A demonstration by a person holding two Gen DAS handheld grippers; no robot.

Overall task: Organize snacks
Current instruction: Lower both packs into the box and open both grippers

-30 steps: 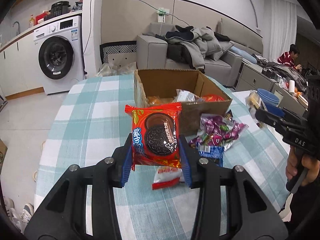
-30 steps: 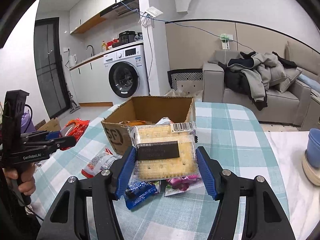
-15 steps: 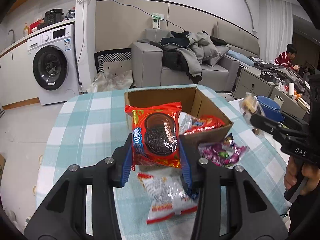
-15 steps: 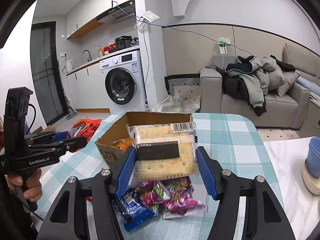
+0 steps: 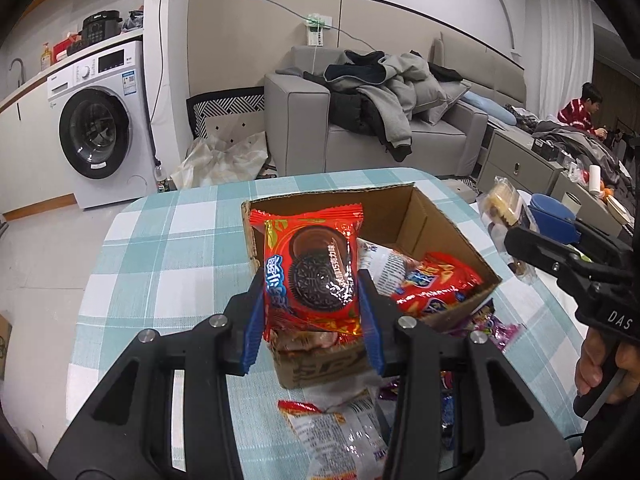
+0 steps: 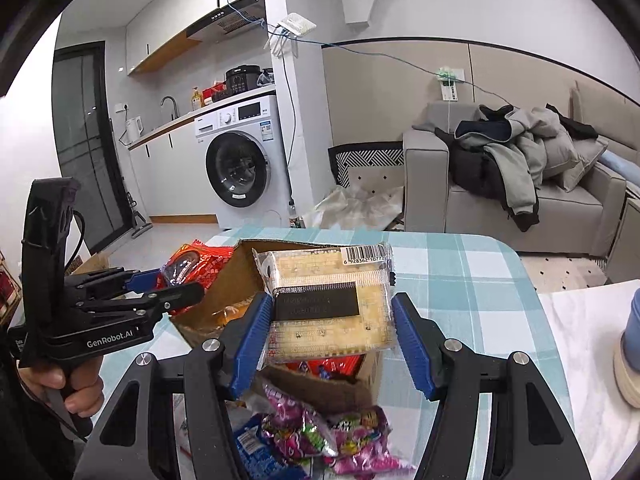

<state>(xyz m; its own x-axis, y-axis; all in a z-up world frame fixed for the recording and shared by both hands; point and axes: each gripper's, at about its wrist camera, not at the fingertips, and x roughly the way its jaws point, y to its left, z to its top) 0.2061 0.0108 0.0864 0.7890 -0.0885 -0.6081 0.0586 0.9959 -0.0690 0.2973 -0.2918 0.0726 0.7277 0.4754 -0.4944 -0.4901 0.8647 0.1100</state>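
- Two grippers are in play, one packet in each. The left gripper [image 5: 312,312] has its jaws clenched on a red cookie packet [image 5: 310,272], held upright between the blue pads.
- The right gripper [image 6: 330,336] has its jaws clamped on a clear cracker packet [image 6: 330,300] with a black label and a barcode at its top edge.
- One cardboard box [image 5: 432,216] stands open on the checked worktop [image 5: 168,248]. In both wrist views it sits just beyond and below the jaws, so each held packet hangs over its near edge.
- Inside the box, right of the left jaws, I count one red snack bag [image 5: 436,284] and one pale printed wrapper [image 5: 380,268] tucked behind the cookie packet. From the right side something orange-yellow [image 6: 232,312] shows low in the box, too hidden to name.
- Outside the box, under the right jaws, lie one purple candy bag [image 6: 316,432] and one blue wrapper [image 6: 252,448], touching each other on the cloth.
- Below the left jaws, on the near side of the box, lies one clear bag with red trim [image 5: 336,428].
- A person's hand [image 6: 76,388] grips the left tool's handle at the left edge of the right view.
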